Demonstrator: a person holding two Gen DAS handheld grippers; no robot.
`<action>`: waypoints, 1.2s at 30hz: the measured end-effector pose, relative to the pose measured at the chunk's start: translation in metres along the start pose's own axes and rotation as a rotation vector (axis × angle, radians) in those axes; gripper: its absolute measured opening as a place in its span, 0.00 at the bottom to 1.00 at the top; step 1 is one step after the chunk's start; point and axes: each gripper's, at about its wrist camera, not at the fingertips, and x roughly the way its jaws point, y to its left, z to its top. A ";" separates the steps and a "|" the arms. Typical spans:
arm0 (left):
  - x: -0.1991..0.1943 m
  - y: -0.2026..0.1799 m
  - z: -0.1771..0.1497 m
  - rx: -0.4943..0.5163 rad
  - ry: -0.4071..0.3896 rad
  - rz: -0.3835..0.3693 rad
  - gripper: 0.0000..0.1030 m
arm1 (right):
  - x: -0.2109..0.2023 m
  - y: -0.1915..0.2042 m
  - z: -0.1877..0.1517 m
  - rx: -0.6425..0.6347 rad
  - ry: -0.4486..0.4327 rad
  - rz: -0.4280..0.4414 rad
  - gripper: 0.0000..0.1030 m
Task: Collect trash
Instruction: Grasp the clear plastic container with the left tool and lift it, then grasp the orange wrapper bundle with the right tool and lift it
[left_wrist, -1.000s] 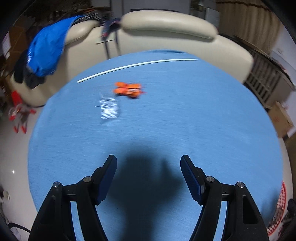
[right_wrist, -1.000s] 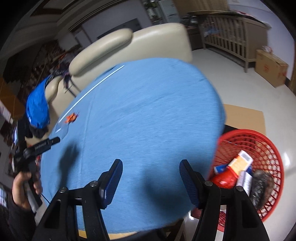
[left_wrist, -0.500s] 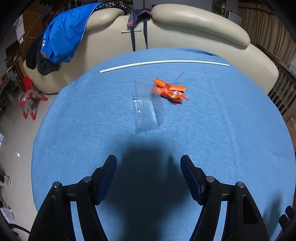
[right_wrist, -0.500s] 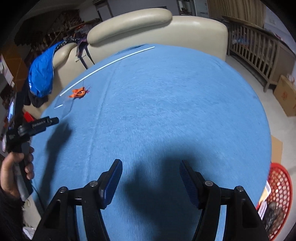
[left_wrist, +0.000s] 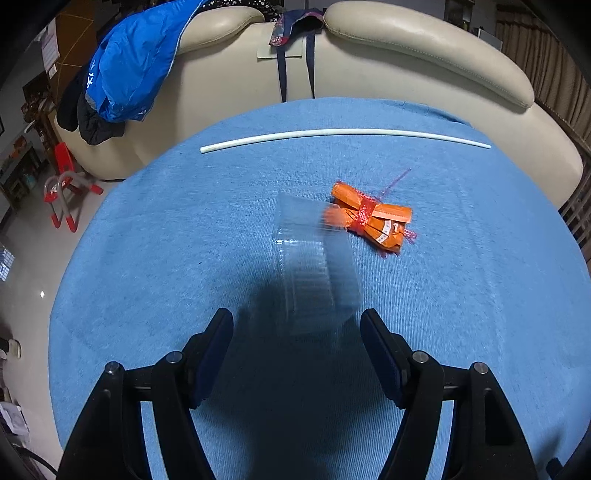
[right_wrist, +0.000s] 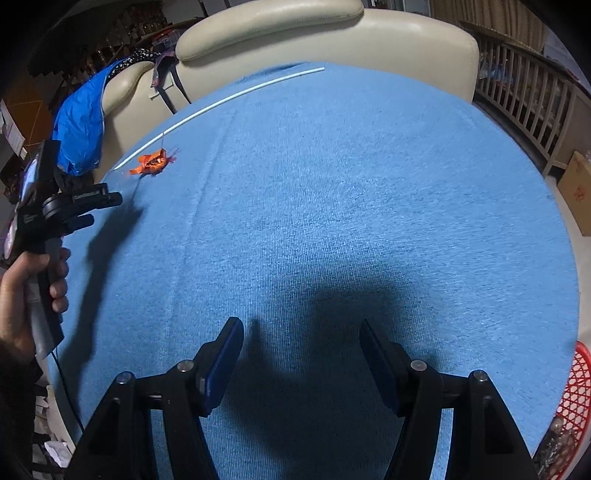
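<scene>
Left gripper (left_wrist: 295, 332) hangs over the blue tablecloth (left_wrist: 147, 280) with its jaws parted and nothing between the pads. Just ahead of its fingertips, a shade to the right of centre, lies a clear plastic container (left_wrist: 314, 266), and it is hard to read: see-through, blurred, its edges melting into the cloth, so its exact shape cannot be told. Its near end sits close to the tips without touching them. Beyond it and to the right, an orange wrapper bundle (left_wrist: 373, 218) tied with red netting touches or overlaps the container's far corner; which of the two, the blur hides. Farther ahead a long white tube (left_wrist: 343, 134) runs across the cloth, and past the table's edge stands a cream sofa (left_wrist: 406, 74) with a blue jacket (left_wrist: 129, 74) draped on its left part.

Over to the right gripper (right_wrist: 299, 350): jaws apart as well, empty, bare cloth below. Far off to its left a hand (right_wrist: 22, 295) grips the other tool's handle, cut by the frame edge. At its lower right, only a sliver of the red basket (right_wrist: 576, 391) shows, its contents too dark to name.
</scene>
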 end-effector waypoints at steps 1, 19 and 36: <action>0.002 -0.001 0.001 -0.001 0.001 0.001 0.70 | 0.001 0.000 0.001 0.001 0.001 0.003 0.67; 0.004 0.023 -0.007 0.034 -0.043 -0.071 0.42 | 0.001 0.015 0.010 -0.024 -0.018 0.028 0.67; -0.026 0.062 -0.046 0.030 -0.023 -0.079 0.42 | 0.059 0.137 0.106 -0.281 -0.083 0.101 0.67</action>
